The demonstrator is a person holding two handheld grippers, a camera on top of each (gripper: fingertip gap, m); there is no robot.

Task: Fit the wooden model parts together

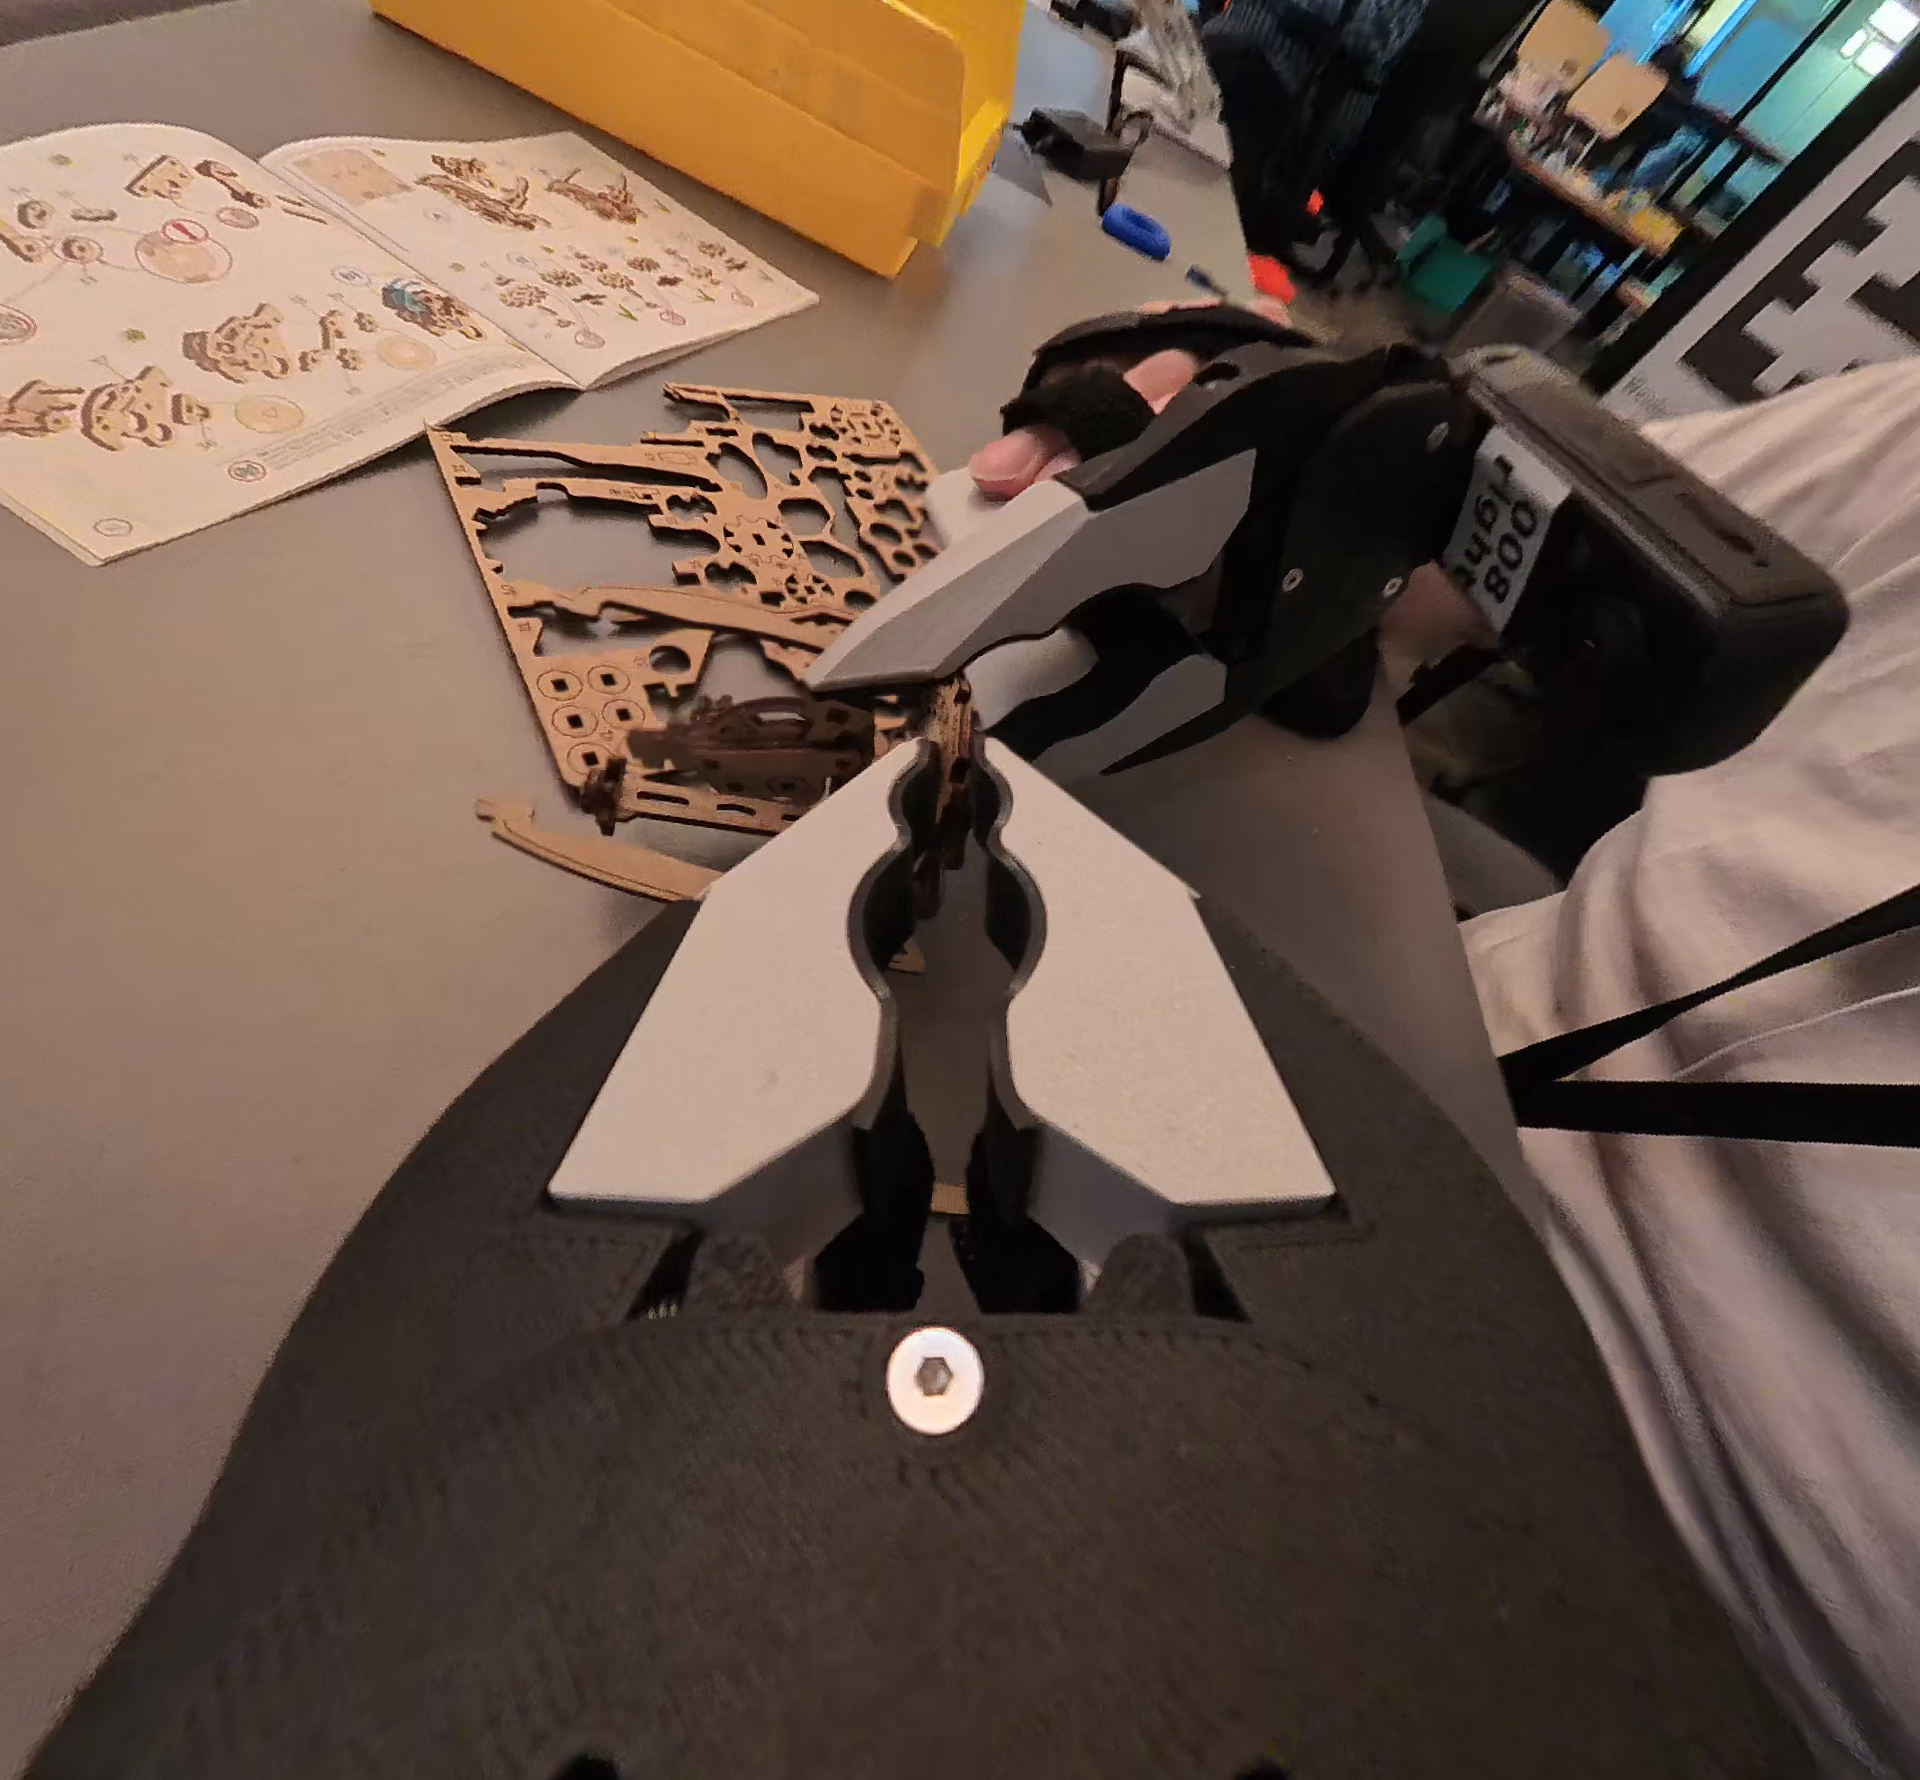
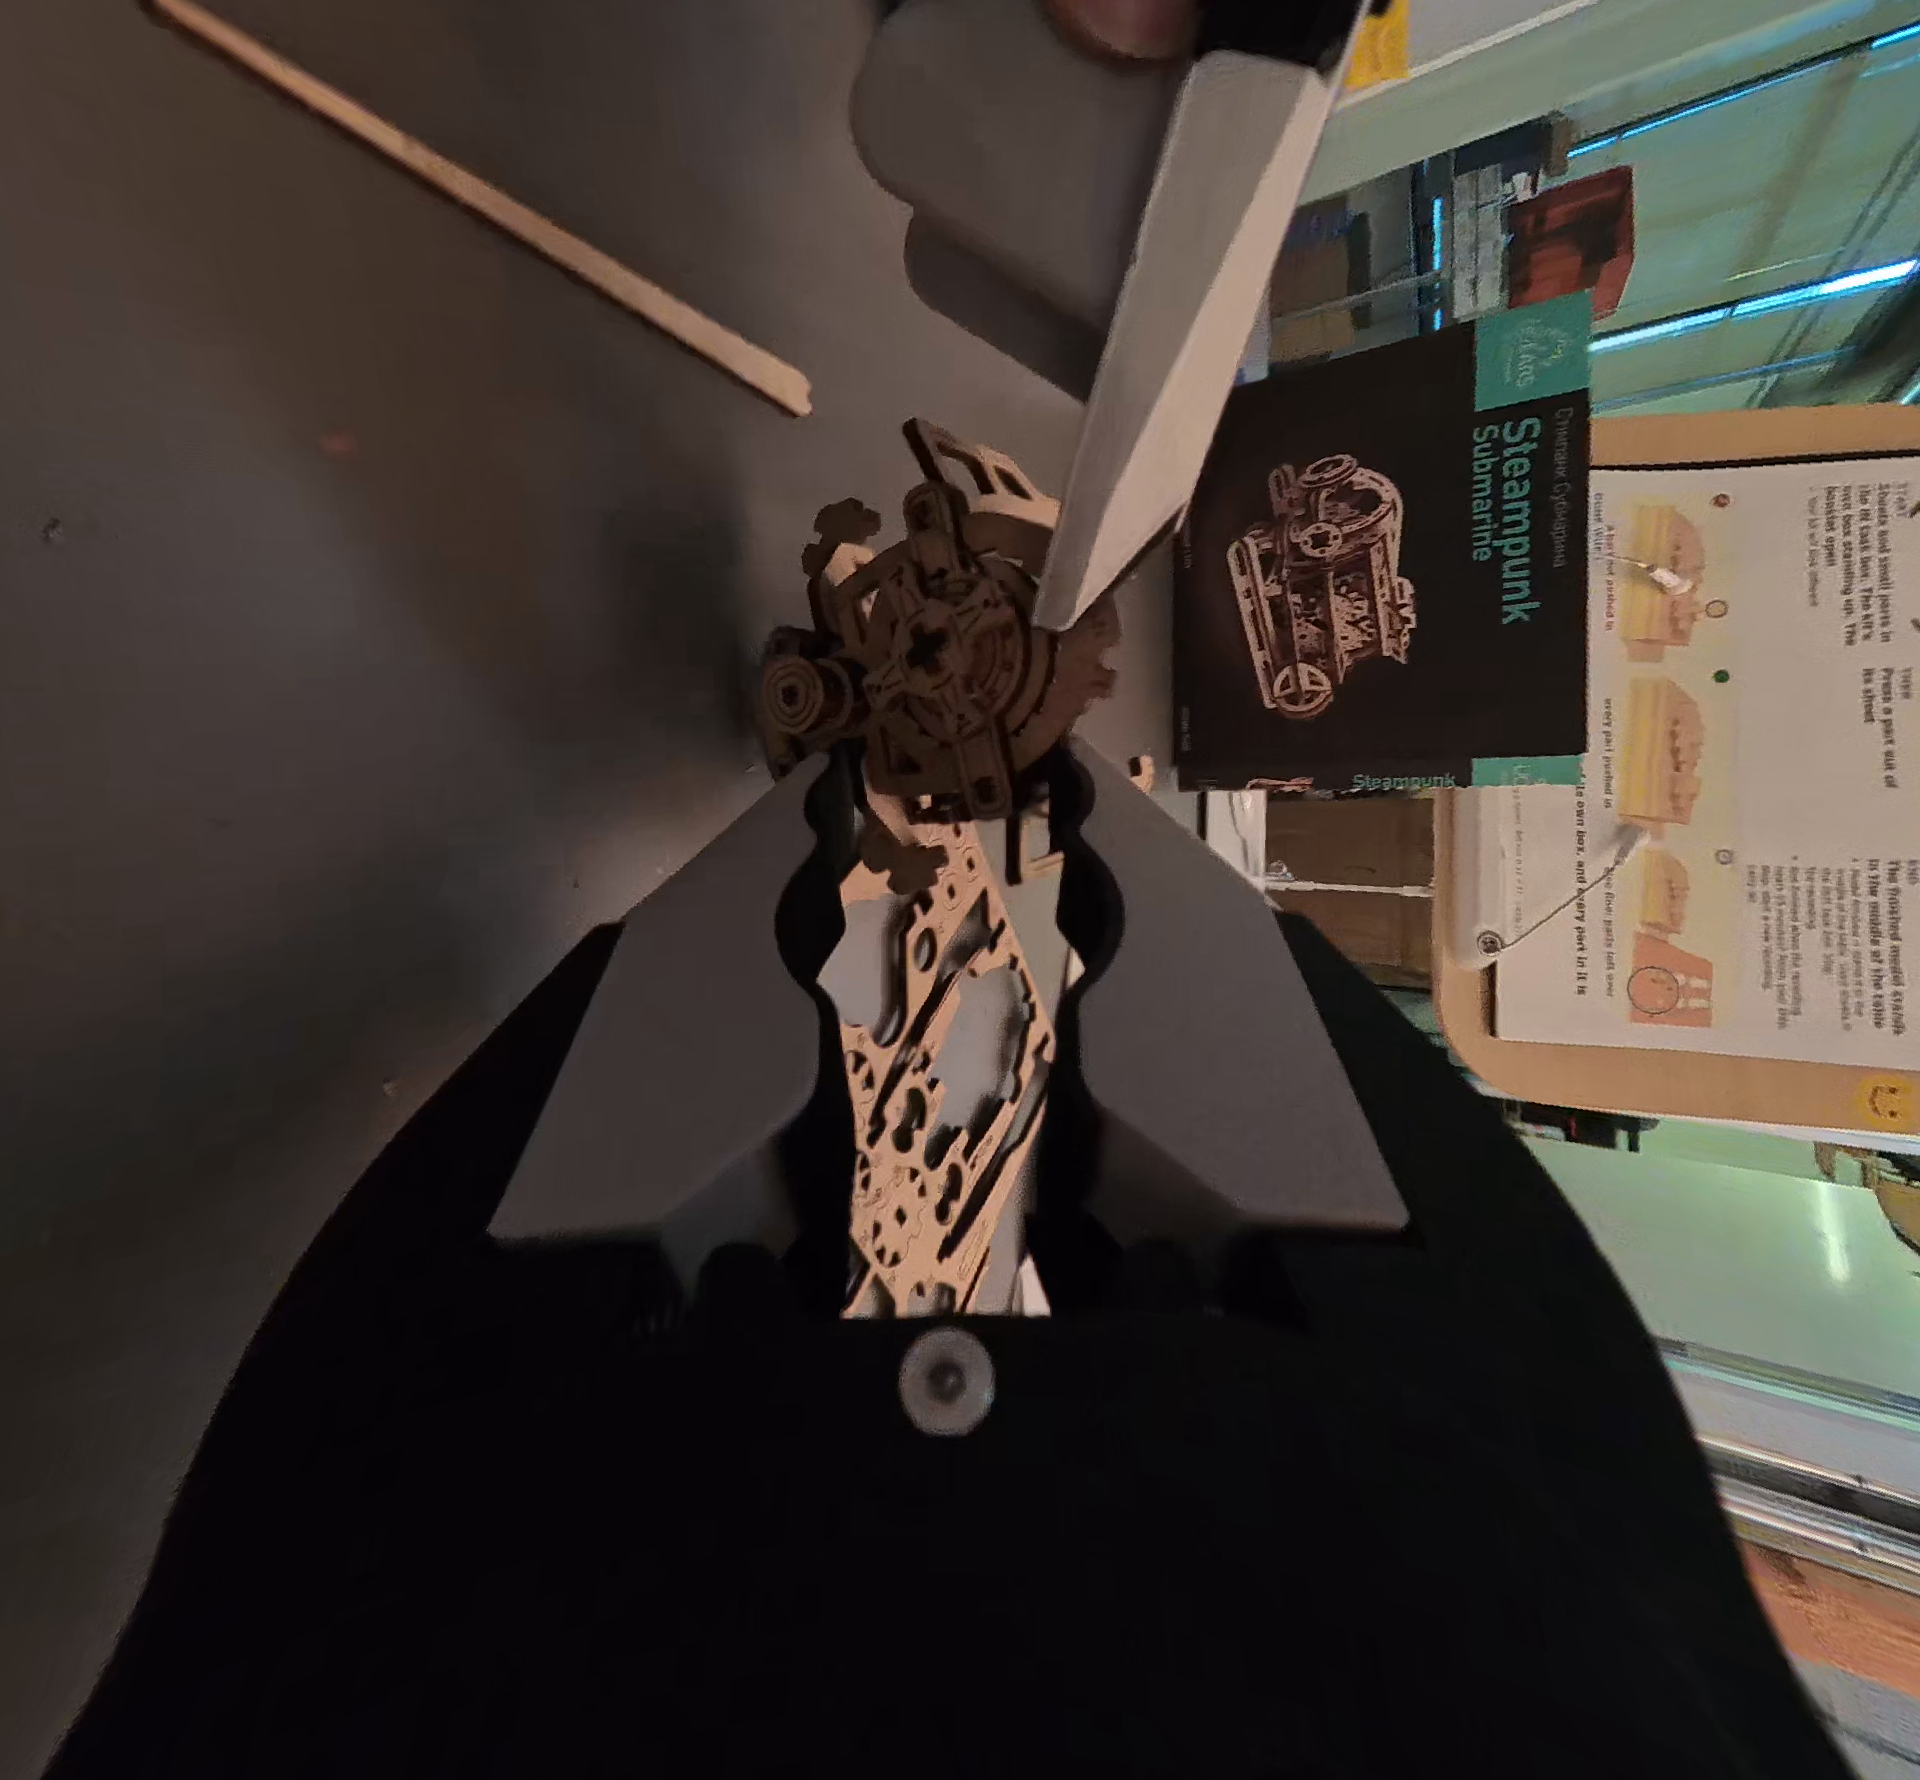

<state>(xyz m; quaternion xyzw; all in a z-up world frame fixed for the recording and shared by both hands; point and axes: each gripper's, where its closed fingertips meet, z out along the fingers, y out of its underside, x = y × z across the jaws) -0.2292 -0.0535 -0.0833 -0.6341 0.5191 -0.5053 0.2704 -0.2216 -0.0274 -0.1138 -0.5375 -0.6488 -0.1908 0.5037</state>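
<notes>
Wooden model (image 2: 925, 660), partly built, is up off the grey tabletop (image 1: 208, 795) with both tongs on it: the left gripper (image 1: 951, 764) has its tips nearly together, pinching the model's thin edge, and the right gripper (image 2: 940, 774) clamps the round hub end from the other side. Under them, mid-tabletop, lies the punched-out part sheet (image 1: 727, 525) with a loose strip (image 1: 592, 852) beside it. An open instruction booklet (image 1: 312, 296) and a yellow bin (image 1: 717, 37) sit toward the far edge.
</notes>
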